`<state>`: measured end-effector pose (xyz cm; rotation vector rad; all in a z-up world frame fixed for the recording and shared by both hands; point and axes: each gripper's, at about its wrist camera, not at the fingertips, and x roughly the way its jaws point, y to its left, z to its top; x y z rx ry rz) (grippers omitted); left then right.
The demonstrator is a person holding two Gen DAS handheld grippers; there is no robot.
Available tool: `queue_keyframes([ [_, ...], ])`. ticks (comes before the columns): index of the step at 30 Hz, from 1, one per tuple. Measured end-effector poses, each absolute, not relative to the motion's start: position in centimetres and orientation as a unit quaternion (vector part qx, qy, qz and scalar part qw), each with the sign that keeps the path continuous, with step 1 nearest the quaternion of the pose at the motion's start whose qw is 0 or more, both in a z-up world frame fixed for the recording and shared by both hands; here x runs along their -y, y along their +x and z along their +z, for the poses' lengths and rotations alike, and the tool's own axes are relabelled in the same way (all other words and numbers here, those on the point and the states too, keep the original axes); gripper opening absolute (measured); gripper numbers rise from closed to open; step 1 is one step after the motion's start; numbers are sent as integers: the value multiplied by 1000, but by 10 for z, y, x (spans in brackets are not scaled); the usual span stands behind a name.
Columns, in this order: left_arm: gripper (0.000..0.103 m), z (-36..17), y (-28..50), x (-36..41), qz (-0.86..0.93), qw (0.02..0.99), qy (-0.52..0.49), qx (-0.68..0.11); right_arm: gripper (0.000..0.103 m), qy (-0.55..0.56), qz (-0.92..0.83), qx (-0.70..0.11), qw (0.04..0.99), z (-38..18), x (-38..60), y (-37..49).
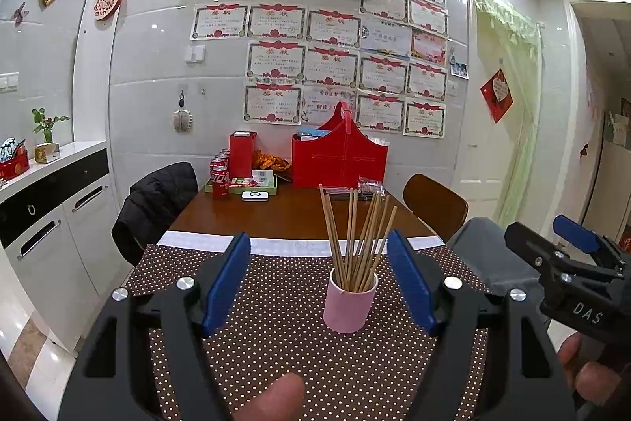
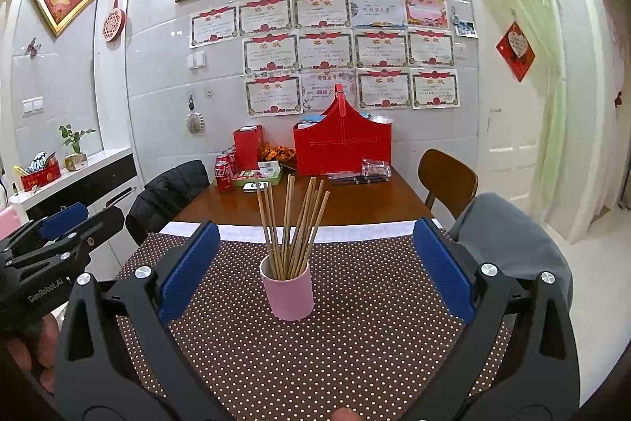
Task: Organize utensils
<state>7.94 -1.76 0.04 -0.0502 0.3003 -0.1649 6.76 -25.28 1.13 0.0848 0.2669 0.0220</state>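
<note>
A pink cup [image 1: 349,304] stands upright on the brown dotted table mat [image 1: 276,342]. Several wooden chopsticks [image 1: 357,235] stand in it, fanned out. My left gripper [image 1: 319,251] is open and empty, held above the mat just short of the cup. In the right wrist view the same cup [image 2: 288,296] and chopsticks [image 2: 294,223] sit ahead of my right gripper [image 2: 315,239], which is open and empty. The right gripper also shows at the right edge of the left wrist view [image 1: 568,255]. The left gripper shows at the left edge of the right wrist view [image 2: 75,223].
The wooden table [image 1: 284,212] carries cola cans [image 1: 219,180], a red box [image 1: 241,152], a red basket [image 1: 340,156] and small packets at its far end. A chair with a black jacket [image 1: 157,200] stands left, a brown chair [image 1: 434,204] right. A white cabinet [image 1: 51,223] lines the left wall.
</note>
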Motion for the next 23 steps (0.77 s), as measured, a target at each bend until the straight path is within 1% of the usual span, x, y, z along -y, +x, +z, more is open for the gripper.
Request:
queue_keyframes([
  [23,71,-2,84,18,-80,986,-24,-144,97,36,15,-134,990,11,246,73],
])
